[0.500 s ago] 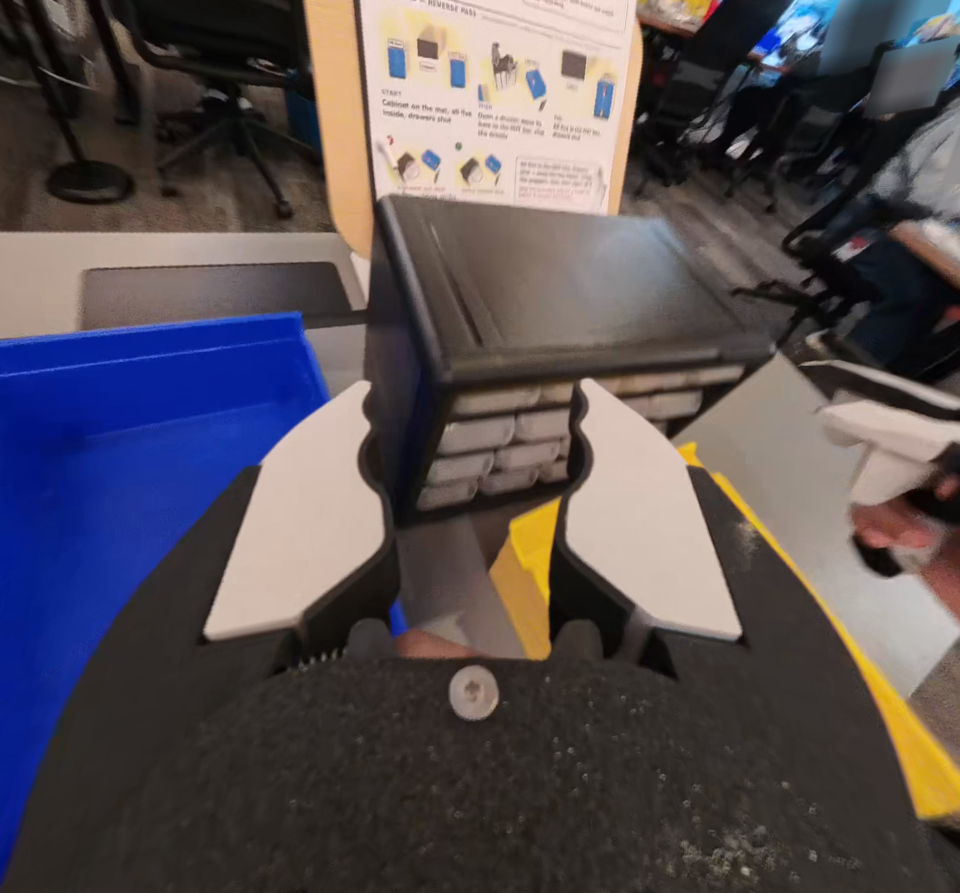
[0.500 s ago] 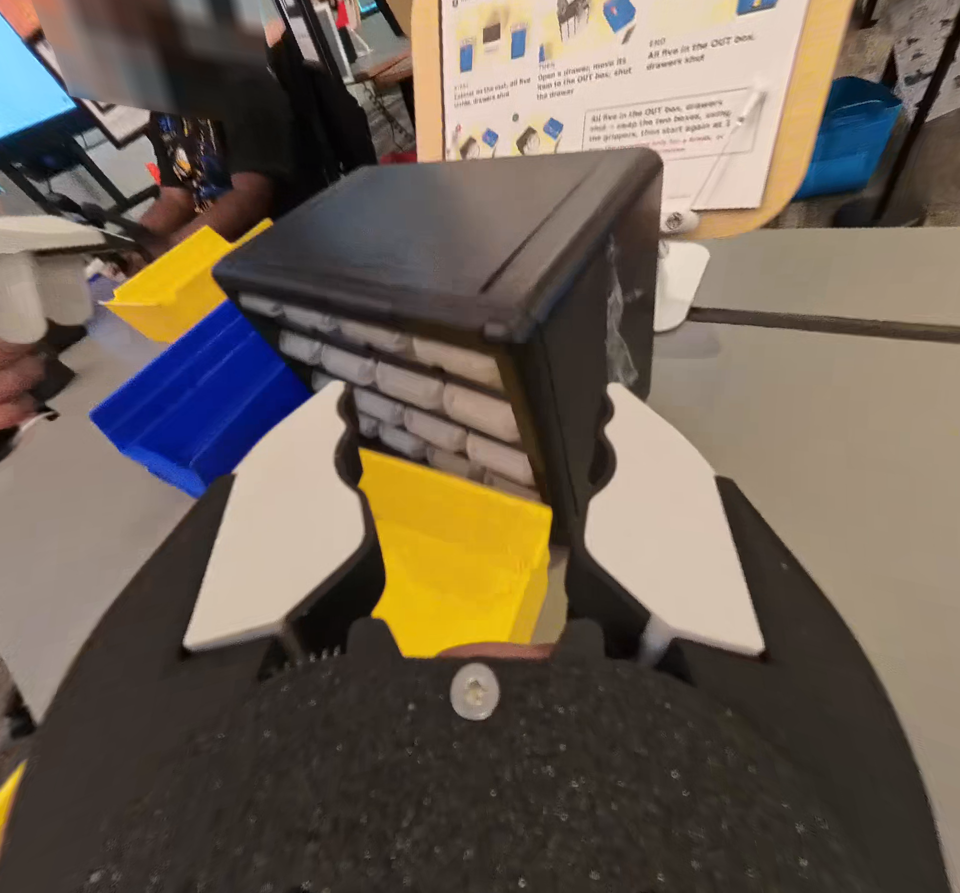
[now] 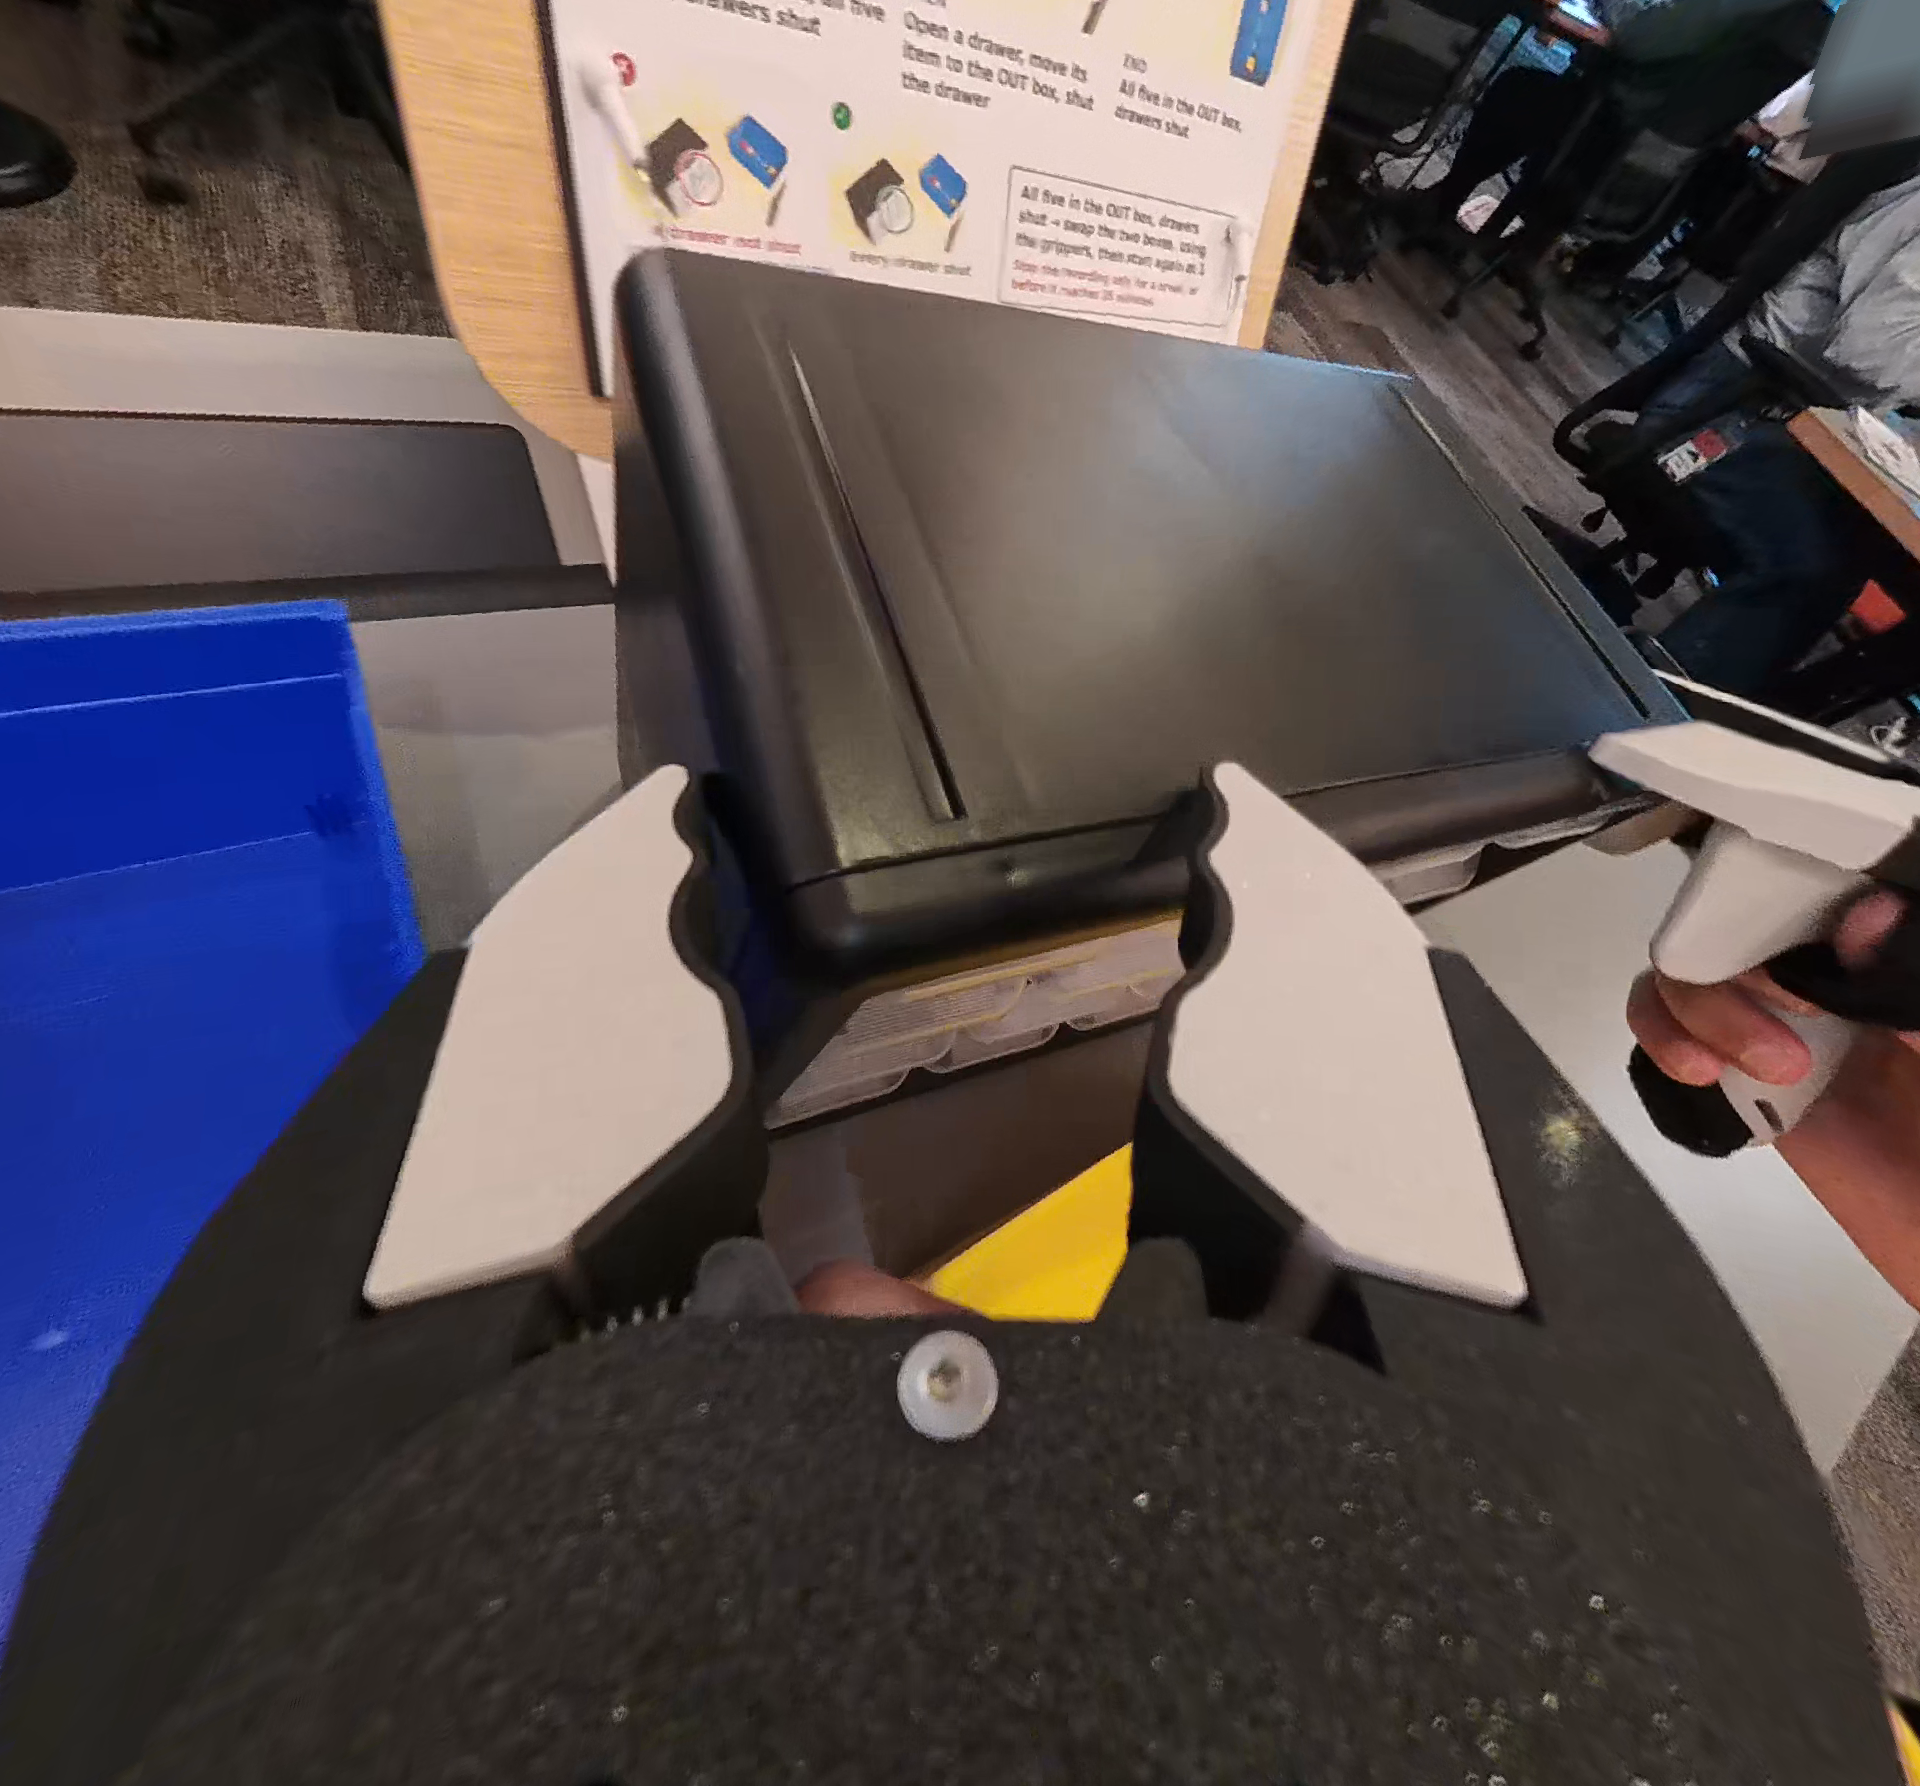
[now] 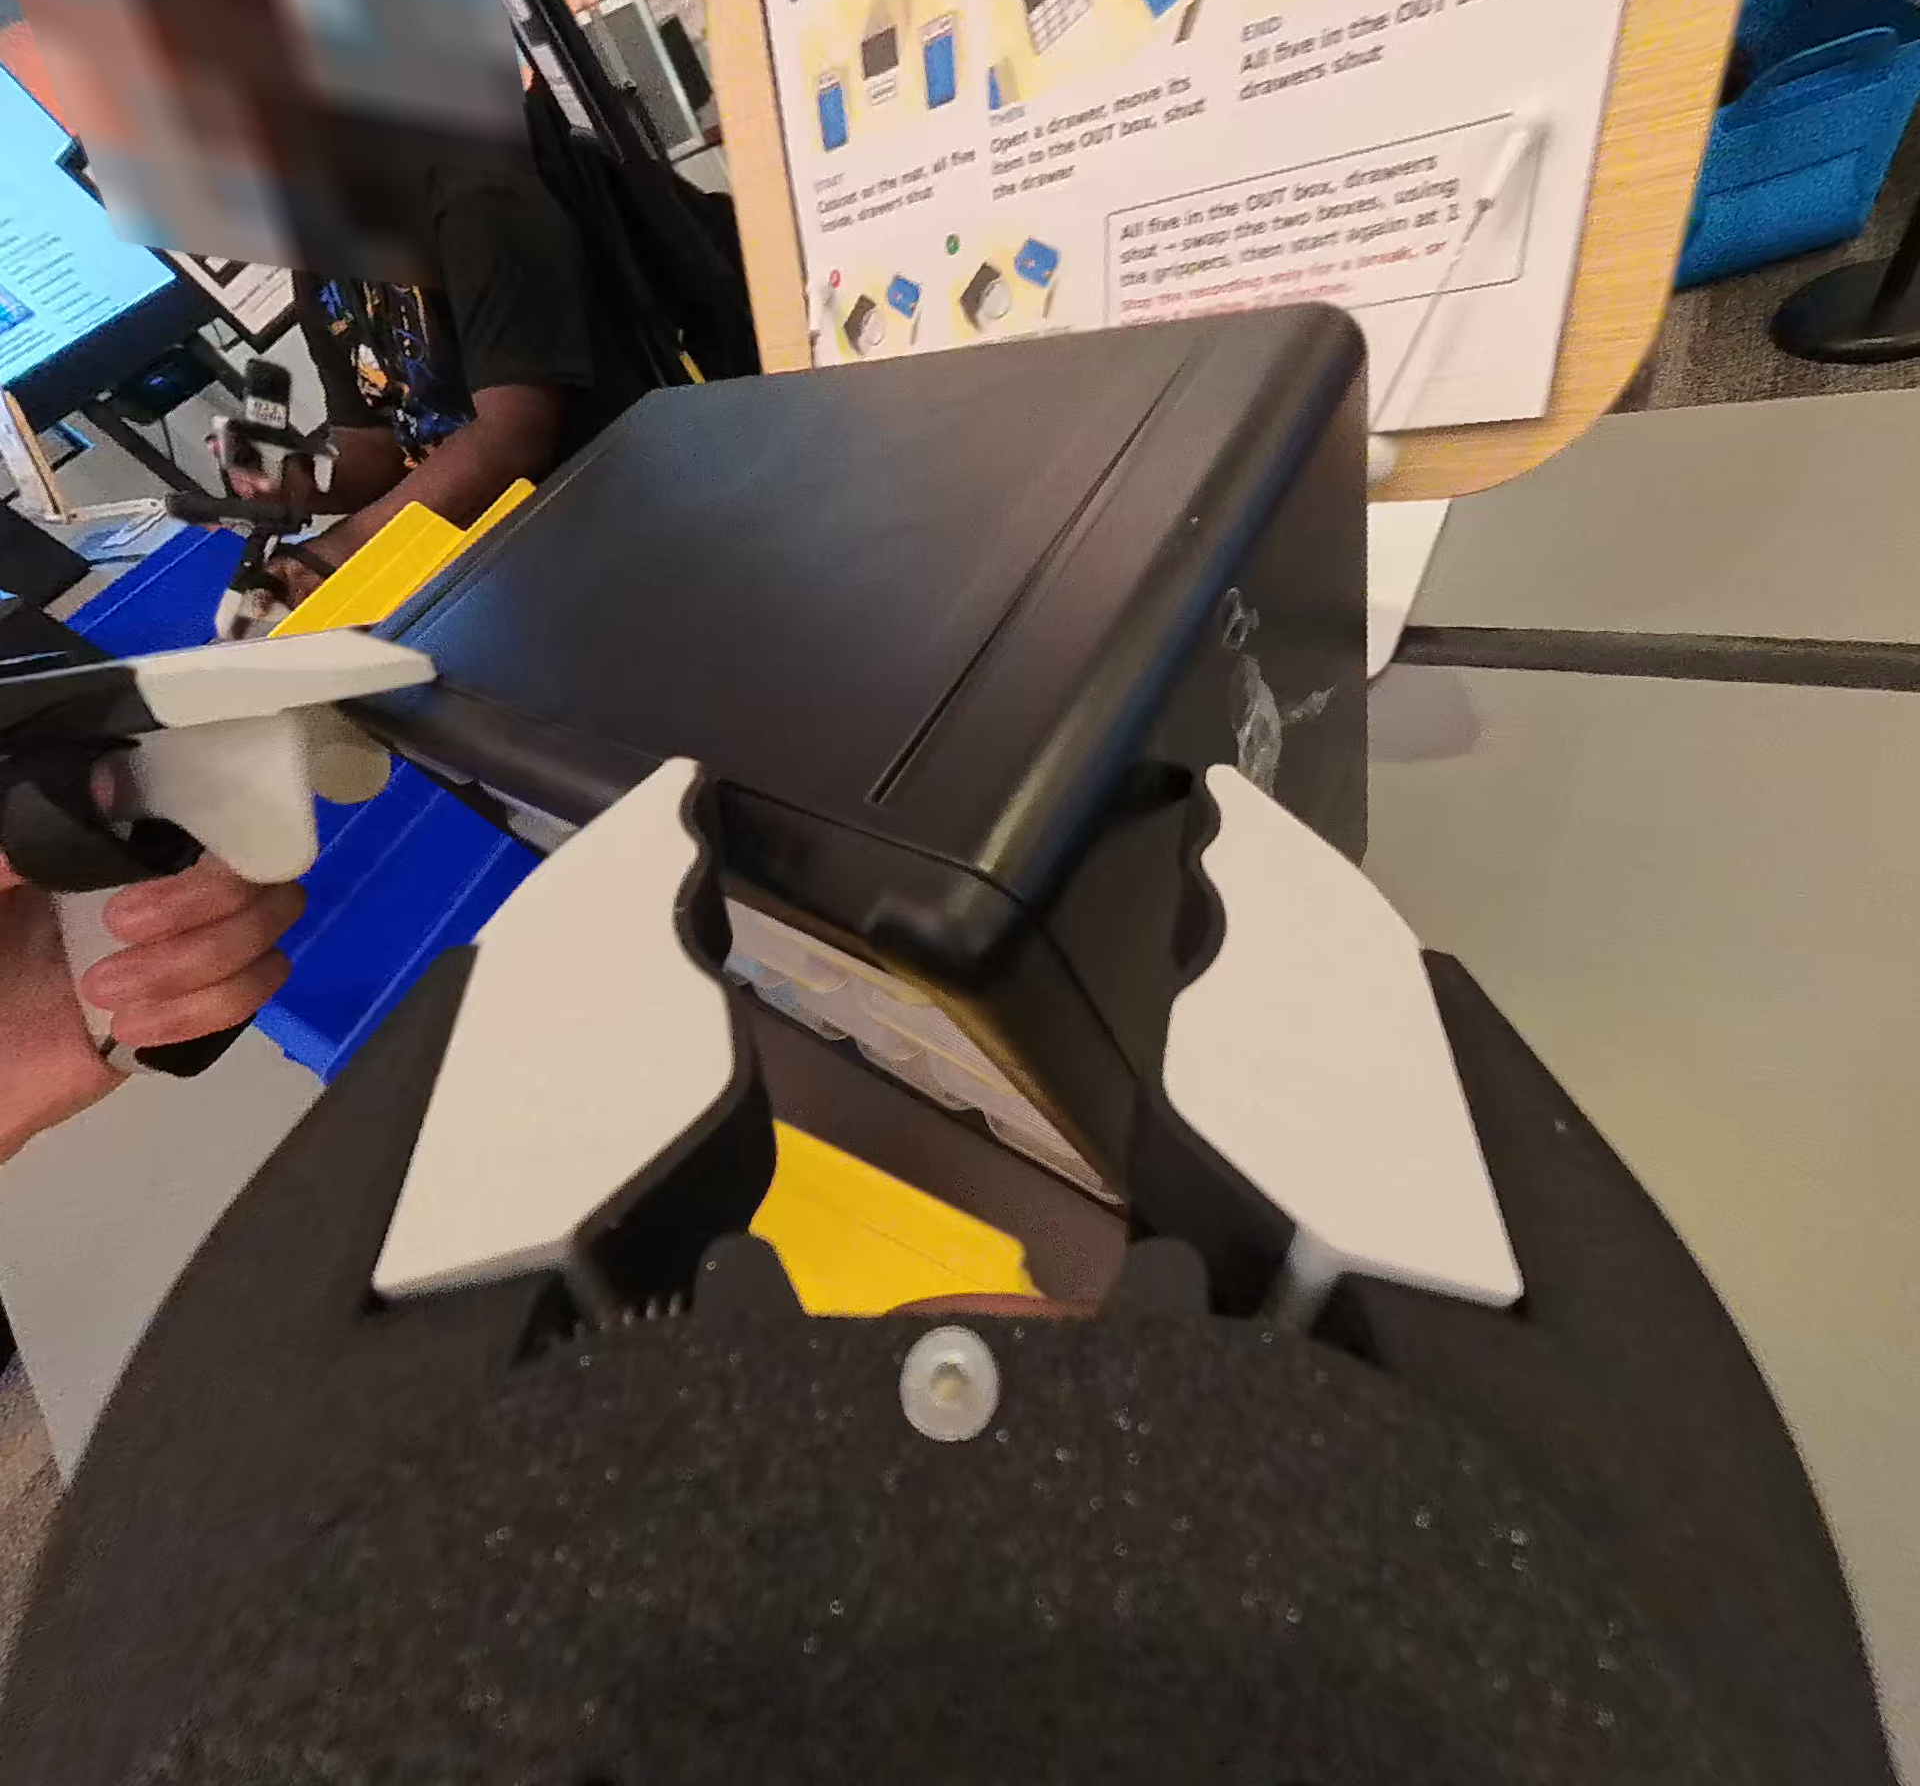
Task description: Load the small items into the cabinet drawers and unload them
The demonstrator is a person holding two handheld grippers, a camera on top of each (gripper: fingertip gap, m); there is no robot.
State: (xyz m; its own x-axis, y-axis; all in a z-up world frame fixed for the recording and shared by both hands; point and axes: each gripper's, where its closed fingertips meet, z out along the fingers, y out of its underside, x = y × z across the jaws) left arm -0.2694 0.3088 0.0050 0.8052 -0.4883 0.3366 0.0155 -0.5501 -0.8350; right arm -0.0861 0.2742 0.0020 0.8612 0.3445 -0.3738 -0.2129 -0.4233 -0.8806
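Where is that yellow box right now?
The yellow bin sits low in both wrist views, directly in front of the black drawer cabinet, seen between each gripper's open fingers; the blue bin lies left.

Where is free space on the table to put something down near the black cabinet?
The grey table is bare right of the black cabinet, up to the instruction board. The left is crowded by the blue bin; the yellow bin fills the front.

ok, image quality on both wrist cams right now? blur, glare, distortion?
Left wrist view: blue bin and instruction board smeared by motion blur, cabinet top carries a soft sheen, wide-angle bowing at the edges. Right wrist view: board blurred, cabinet edge fairly sharp, mosaic patch top left.
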